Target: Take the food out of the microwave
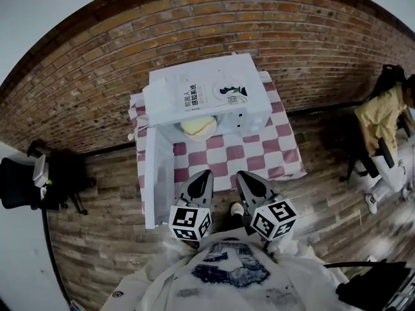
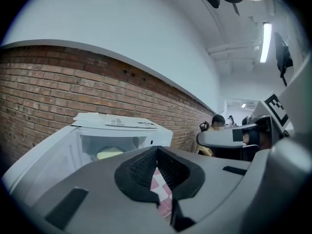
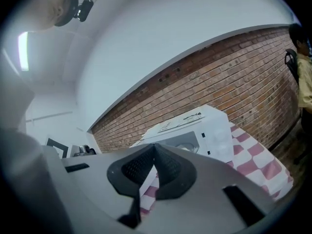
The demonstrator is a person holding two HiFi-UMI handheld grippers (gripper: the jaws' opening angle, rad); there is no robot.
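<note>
Left gripper (image 1: pixel 205 175) and right gripper (image 1: pixel 242 175) are held side by side, pointed forward; both pairs of jaws are pressed together, empty.

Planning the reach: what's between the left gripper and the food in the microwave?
Head view: only bare checkered tablecloth between left gripper and food.

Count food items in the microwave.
1: a pale yellow food item inside the open microwave, near its front. The back of the inside is hidden, so more may be there.

text | microwave (image 1: pixel 209 76) top: dark printed lines and a logo | too small to read
</note>
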